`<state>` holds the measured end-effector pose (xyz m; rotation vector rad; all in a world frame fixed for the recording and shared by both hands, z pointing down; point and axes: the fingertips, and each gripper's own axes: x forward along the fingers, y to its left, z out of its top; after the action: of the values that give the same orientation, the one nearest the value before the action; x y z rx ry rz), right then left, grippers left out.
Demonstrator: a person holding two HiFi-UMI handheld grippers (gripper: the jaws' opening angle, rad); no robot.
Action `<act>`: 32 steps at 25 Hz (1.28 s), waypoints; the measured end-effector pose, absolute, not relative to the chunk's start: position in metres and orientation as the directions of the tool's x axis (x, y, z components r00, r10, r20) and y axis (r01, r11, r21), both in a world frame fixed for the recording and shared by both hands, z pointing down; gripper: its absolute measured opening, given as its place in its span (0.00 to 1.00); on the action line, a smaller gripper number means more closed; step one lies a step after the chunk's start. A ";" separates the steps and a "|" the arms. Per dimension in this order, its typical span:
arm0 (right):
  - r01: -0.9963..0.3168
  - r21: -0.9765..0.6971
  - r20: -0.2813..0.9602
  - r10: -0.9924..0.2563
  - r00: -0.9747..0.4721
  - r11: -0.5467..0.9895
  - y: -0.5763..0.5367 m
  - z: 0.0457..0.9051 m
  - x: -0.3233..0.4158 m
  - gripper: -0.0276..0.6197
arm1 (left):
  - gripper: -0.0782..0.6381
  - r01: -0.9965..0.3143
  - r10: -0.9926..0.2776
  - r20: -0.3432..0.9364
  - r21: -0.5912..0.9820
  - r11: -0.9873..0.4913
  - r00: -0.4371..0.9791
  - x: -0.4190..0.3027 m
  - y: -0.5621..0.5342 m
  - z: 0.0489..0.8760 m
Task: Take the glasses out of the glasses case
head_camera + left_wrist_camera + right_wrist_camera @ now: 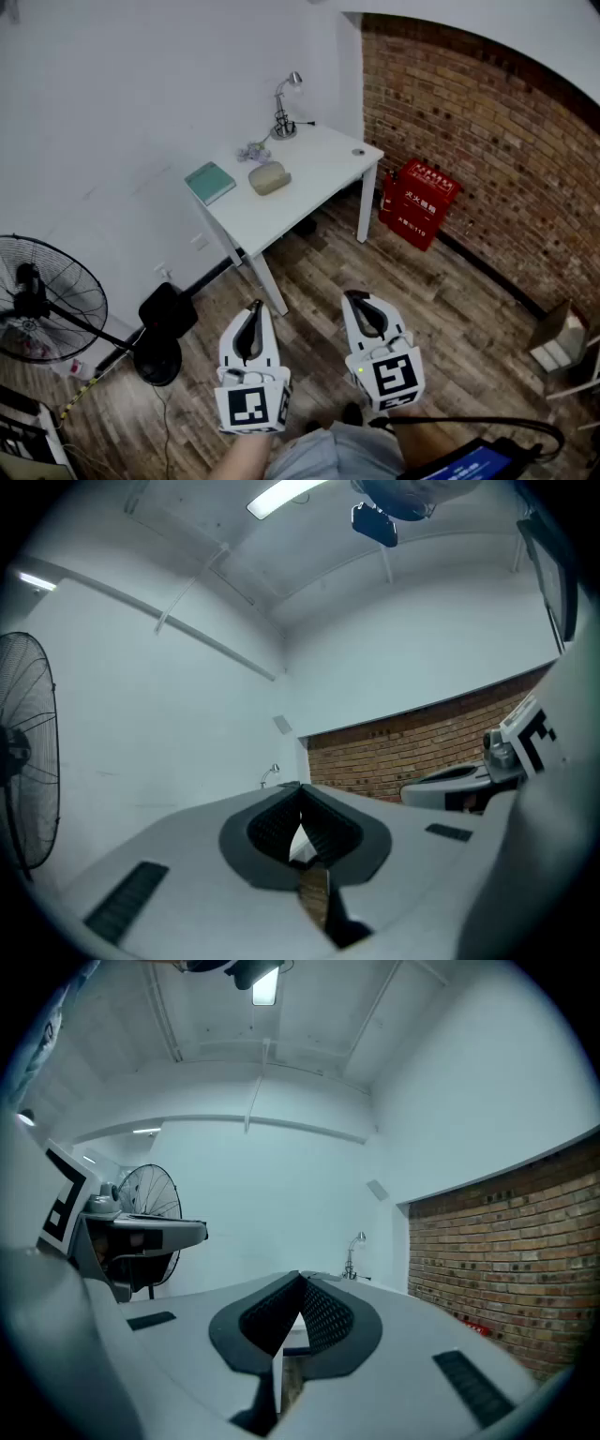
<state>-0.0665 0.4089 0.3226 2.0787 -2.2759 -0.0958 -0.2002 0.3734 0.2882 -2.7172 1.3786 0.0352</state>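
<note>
Left hand-held gripper [255, 306] (closed), table [319, 171] beyond

My left gripper [255, 309] and right gripper [354, 300], low in the frame, are white shells with dark grey ribbed pads [247, 336], each carrying a cube [251, 407] of black square markers. A black cable [487, 424] curves at lower right.

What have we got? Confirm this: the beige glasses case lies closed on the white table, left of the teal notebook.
Wrong side. The head view shows the glasses case lying right of the teal notebook, not left. It does lie closed on the white table.
</note>
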 end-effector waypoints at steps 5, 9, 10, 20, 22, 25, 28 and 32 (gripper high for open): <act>-0.993 0.075 -0.005 -0.996 -0.087 0.086 0.412 0.320 -0.058 0.07 | 0.12 -0.804 -0.800 -0.077 -0.061 -0.591 0.594 -0.193 0.376 0.287; -0.995 0.070 -0.017 -0.997 -0.078 0.077 0.417 0.319 -0.050 0.07 | 0.12 -0.793 -0.789 -0.082 -0.060 -0.606 0.609 -0.185 0.380 0.292; -0.995 0.063 -0.026 -0.997 -0.076 0.074 0.419 0.318 -0.047 0.07 | 0.12 -0.792 -0.788 -0.078 -0.062 -0.607 0.610 -0.181 0.381 0.293; -0.997 0.041 -0.032 -0.997 -0.071 0.070 0.424 0.319 0.014 0.22 | 0.12 -0.782 -0.782 -0.039 -0.090 -0.617 0.622 -0.127 0.383 0.303; -0.998 0.027 -0.027 -0.998 -0.063 0.062 0.421 0.325 0.029 0.23 | 0.12 -0.782 -0.784 -0.036 -0.100 -0.615 0.620 -0.117 0.383 0.305; -0.998 0.010 -0.012 -0.998 -0.057 0.057 0.414 0.334 0.042 0.24 | 0.12 -0.787 -0.789 -0.034 -0.104 -0.608 0.614 -0.108 0.377 0.309; -0.997 0.018 -0.006 -0.997 -0.071 0.071 0.398 0.337 0.047 0.26 | 0.12 -0.802 -0.804 -0.029 -0.098 -0.589 0.594 -0.106 0.361 0.312; -0.995 0.045 -0.004 -0.996 -0.094 0.094 0.370 0.340 0.054 0.29 | 0.12 -0.814 -0.815 -0.026 -0.081 -0.575 0.579 -0.100 0.334 0.319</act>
<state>0.0542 0.3700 0.3401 2.0959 -2.3024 -0.0554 -0.1003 0.3341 0.3189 -2.7156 1.4044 -0.0217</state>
